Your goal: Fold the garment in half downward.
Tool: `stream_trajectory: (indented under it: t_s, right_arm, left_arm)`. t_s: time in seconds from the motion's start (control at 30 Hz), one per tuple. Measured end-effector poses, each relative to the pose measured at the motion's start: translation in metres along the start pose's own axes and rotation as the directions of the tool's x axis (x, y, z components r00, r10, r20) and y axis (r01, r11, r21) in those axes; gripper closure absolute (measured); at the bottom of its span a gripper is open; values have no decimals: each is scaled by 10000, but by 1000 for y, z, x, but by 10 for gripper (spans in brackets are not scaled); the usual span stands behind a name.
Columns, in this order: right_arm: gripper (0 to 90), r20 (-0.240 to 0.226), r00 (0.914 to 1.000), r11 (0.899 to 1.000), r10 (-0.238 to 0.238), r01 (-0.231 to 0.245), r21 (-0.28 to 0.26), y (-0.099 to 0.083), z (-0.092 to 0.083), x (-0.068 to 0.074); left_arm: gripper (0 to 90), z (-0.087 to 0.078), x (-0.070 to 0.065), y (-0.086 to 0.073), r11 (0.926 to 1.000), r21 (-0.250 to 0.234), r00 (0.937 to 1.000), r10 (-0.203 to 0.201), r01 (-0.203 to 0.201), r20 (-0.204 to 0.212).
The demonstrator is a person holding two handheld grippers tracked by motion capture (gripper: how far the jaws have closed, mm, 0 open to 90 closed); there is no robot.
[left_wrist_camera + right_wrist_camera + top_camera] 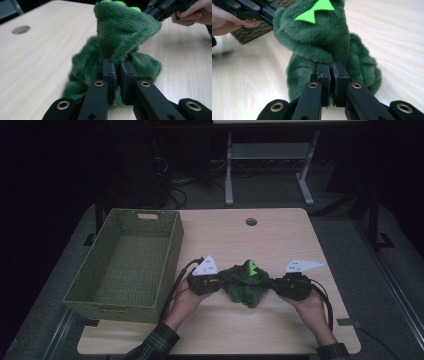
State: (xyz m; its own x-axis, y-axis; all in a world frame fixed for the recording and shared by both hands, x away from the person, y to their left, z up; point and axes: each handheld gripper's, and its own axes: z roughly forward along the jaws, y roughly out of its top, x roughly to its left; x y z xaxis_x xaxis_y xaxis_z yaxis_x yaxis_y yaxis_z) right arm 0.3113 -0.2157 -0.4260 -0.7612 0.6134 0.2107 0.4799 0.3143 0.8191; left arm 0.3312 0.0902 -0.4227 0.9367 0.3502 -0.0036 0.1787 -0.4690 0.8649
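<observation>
A dark green plush toy (246, 284) with bright green felt spikes hangs crumpled between my two grippers, over the front middle of the wooden table (280, 240). My left gripper (218, 282) pinches the plush (120, 37) from its left side, jaws shut on the fur. From the right, my right gripper (274, 285) is shut on the same plush (319, 42). The bright felt spike (317, 8) shows near the top of the right gripper view. In each gripper view the other gripper grips the far edge of the toy, at top right (152, 11) and top left (270, 13).
A green woven basket (172, 245) stands on the table's left side, close to my left hand. A round cable hole (251, 221) sits near the table's far edge. Beyond the table stands a white desk frame (270, 165) on the floor.
</observation>
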Motion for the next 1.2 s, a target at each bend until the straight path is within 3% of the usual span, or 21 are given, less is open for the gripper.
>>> stream_trajectory:
  t_s: [0.07,0.37,0.47,0.63,0.8,1.07,1.2]
  right_arm:
    - [858,6,10000,9999,-93,93,-111,-6,-2,4]
    - [855,-175,9998,9993,-101,108,369,-29,1,14]
    - [853,-272,9996,9976,-17,36,697,-34,4,15]
    - [851,-112,9995,9929,-302,313,1147,-41,14,17]
    - [765,-72,9998,9929,-172,180,1179,-42,17,17]
    - [659,-51,9998,9979,-198,201,614,-44,-5,27]
    - [616,-131,9996,9983,-268,274,522,-46,-14,33]
  left_arm:
    - [839,0,-4,-5,9999,105,10000,6,-7,78]
    - [841,6,-16,-33,9978,621,9977,-267,228,623]
    - [841,10,-19,-38,9949,991,9966,-253,175,781]
    - [839,23,-22,-45,9854,1700,9968,-165,29,784]
    - [771,21,-22,-43,9863,1641,9972,-268,150,700]
    - [636,3,-33,-38,9913,1269,9955,-457,350,827]
    - [632,-8,-39,-41,9913,1222,9954,-580,484,764]
